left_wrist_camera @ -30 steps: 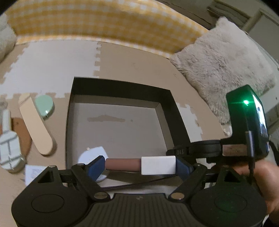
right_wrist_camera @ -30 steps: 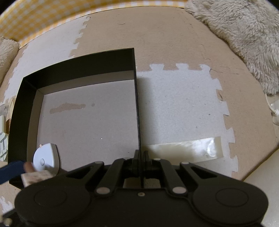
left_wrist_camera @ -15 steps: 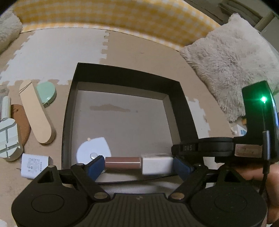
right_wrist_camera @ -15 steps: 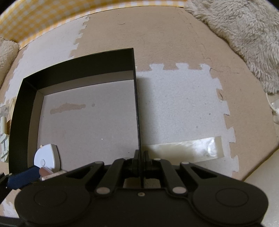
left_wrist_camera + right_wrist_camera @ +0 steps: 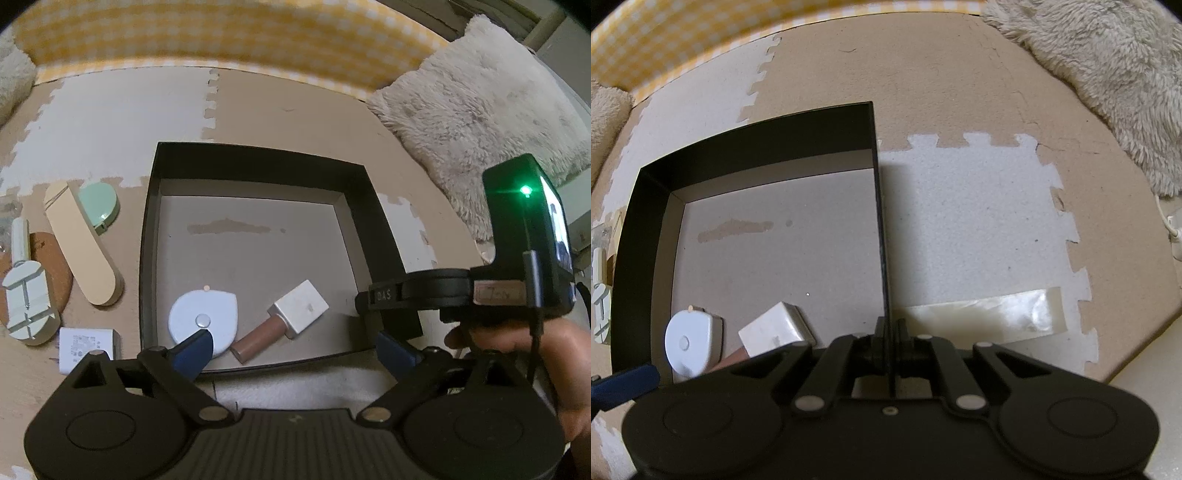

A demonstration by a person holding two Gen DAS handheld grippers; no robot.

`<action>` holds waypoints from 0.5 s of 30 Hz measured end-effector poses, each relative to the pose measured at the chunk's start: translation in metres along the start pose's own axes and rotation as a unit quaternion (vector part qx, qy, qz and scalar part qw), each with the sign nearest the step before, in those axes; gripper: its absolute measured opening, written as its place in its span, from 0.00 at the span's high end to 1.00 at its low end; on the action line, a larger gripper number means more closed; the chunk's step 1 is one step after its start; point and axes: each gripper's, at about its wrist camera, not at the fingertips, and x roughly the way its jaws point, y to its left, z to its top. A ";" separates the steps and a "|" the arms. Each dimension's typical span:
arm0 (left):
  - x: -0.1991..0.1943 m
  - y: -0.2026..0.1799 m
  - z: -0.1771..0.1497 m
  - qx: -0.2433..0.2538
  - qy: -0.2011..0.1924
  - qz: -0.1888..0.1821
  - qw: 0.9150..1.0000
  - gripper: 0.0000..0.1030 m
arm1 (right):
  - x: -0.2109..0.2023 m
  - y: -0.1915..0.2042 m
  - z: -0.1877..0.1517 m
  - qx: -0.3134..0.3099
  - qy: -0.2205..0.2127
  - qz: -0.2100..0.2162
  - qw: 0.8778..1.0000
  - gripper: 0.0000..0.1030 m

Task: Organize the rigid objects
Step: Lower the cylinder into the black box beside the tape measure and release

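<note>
Your left tool [image 5: 295,350] stands with its blue fingers [image 5: 194,350] wide apart, the jaws having just been opening, and nothing is between them. The brown tube with the white cap [image 5: 282,325] lies free on the floor of the black box [image 5: 369,218], near the front wall, tilted so the white cap points up and to the right. Just to its left, inside the same box, lies the white rounded case [image 5: 203,321], with your left blue finger over its lower edge; whether they touch you cannot tell.

Your right tool [image 5: 886,347] is closed on the right wall of the box, the thin black wall running straight up from between its jaws. In the left wrist view your right hand [image 5: 517,354] shows beside the box's near right corner.

Outside the box, on the foam floor mat [image 5: 110,118] to its left, lie a beige oval board [image 5: 83,243], a green round case [image 5: 99,206], a white charger [image 5: 86,345] and a pale green tool on a brown pad [image 5: 26,291].
</note>
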 end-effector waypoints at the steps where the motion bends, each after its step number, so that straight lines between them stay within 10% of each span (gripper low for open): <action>1: -0.002 -0.001 0.000 0.002 0.000 0.000 1.000 0.06 | 0.000 0.000 0.000 0.000 0.000 0.000 1.000 0.95; 15: -0.056 -0.005 -0.004 0.070 -0.009 -0.004 0.998 0.00 | 0.000 0.001 0.000 0.000 0.000 0.001 1.000 0.95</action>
